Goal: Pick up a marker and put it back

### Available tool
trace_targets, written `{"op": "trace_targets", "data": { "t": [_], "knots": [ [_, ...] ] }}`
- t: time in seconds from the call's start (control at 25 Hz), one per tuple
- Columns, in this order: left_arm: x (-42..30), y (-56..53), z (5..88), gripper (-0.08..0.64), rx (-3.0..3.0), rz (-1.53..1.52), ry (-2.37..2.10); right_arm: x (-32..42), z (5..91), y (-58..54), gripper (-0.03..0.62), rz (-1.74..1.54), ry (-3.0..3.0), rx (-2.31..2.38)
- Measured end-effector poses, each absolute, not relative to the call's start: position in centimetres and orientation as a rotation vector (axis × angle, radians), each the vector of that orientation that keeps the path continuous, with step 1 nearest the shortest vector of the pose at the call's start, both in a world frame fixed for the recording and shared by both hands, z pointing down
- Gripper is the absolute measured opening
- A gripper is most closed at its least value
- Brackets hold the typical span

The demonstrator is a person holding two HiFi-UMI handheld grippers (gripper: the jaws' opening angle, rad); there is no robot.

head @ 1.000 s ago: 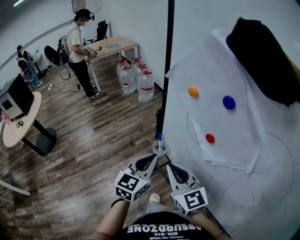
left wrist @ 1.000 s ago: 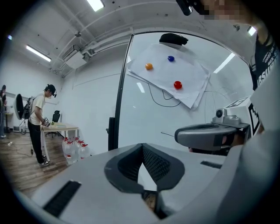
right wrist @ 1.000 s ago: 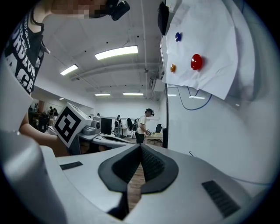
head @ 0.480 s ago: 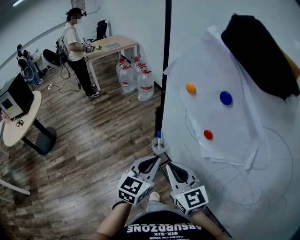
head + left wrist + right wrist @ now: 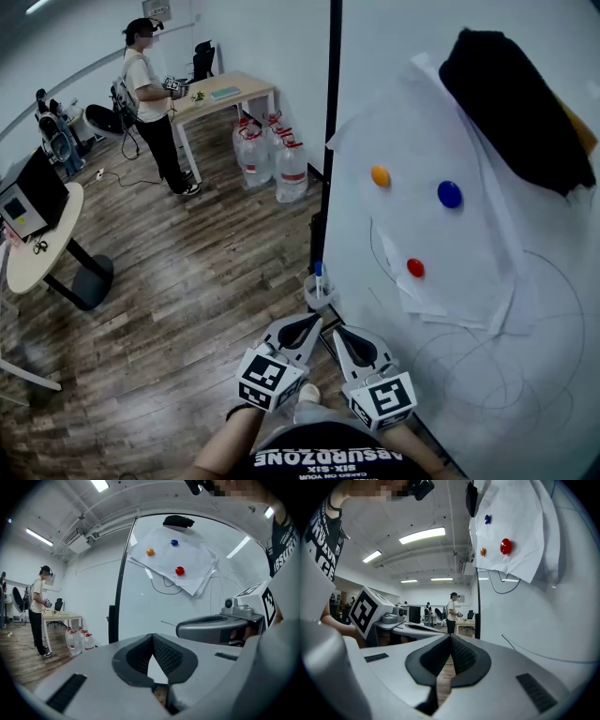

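A marker with a blue cap [image 5: 319, 271] stands upright in a small clear cup [image 5: 316, 293] at the whiteboard's left edge. My left gripper [image 5: 312, 320] sits just below the cup, a little apart from it, jaws shut and empty. The right gripper [image 5: 337, 329] is beside it, close to the board, also shut with nothing in it. In the left gripper view the pads [image 5: 152, 637] meet at their tips, and the marker is hidden there. The right gripper view shows its pads [image 5: 451, 637] closed together too.
The whiteboard [image 5: 525, 375] fills the right side, with paper sheets [image 5: 450, 244] pinned by orange [image 5: 380, 175], blue [image 5: 450, 194] and red [image 5: 415, 267] magnets and a black cloth [image 5: 511, 103] on top. Water jugs [image 5: 272, 155], a person [image 5: 150, 103] and a round table [image 5: 37, 244] stand on the wooden floor at left.
My left gripper has drawn back a little from the cup toward my body. The marker stays standing in the cup. The right gripper has barely moved.
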State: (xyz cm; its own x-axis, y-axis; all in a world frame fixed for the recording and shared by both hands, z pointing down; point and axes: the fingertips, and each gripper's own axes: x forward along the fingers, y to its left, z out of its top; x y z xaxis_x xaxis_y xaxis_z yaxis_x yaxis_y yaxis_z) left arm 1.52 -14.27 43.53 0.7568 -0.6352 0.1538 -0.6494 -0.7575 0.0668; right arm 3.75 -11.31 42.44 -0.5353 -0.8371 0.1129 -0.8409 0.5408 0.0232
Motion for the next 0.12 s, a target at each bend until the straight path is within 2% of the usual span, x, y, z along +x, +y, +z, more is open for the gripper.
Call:
{"op": "trace_targets", "data": {
  "t": [0.12],
  "knots": [
    [1.71,-14.00,43.58,0.008,2.837,0.185,-1.031,3.79,42.32,-11.18,-0.002,0.049,-2.653,1.455]
  ]
}}
